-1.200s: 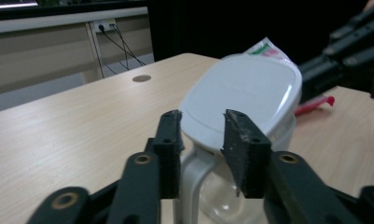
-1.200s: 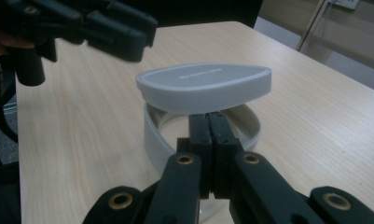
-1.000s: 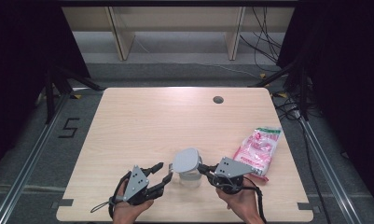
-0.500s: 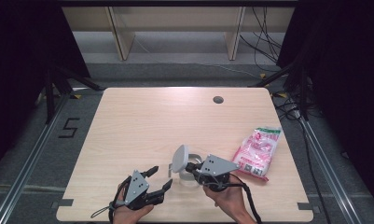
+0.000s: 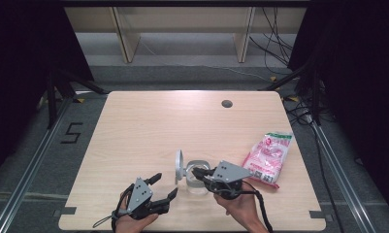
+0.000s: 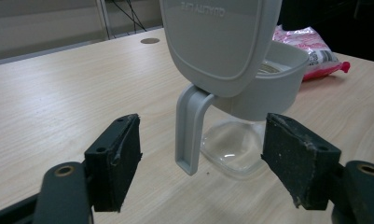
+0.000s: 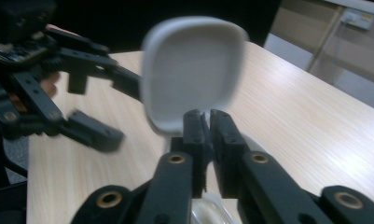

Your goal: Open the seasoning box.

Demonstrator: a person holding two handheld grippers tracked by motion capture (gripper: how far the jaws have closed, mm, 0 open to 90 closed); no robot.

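table (image 5: 148,126): we see light wood, mostly bare; a small round hole (image 5: 226,103) near the far edge.
pink bag (image 5: 269,158): lies flat near the table's right side, apart from the work.
container (image 5: 197,175): grey body on a clear base, near the front edge between the two hands; in the left gripper view its rim (image 6: 287,56) is exposed.
lid (image 5: 179,166): flipped up, standing about upright at the container's left side; a latch tab (image 6: 189,130) hangs down below it.
right gripper (image 5: 198,172): jaws nearly pressed together at the container's rim by the lid's base; they have just eased open a touch. In the right gripper view (image 7: 208,135) we can't tell if anything is pinched.
left gripper (image 5: 164,186): jaws spread, nothing between the pads; they have just been opening. It sits just left of the container.
step: we judge the lid is just opened and both grippers are letting go.
next: likely the pink bag needs fetching; right gripper must back off without knocking the lid.
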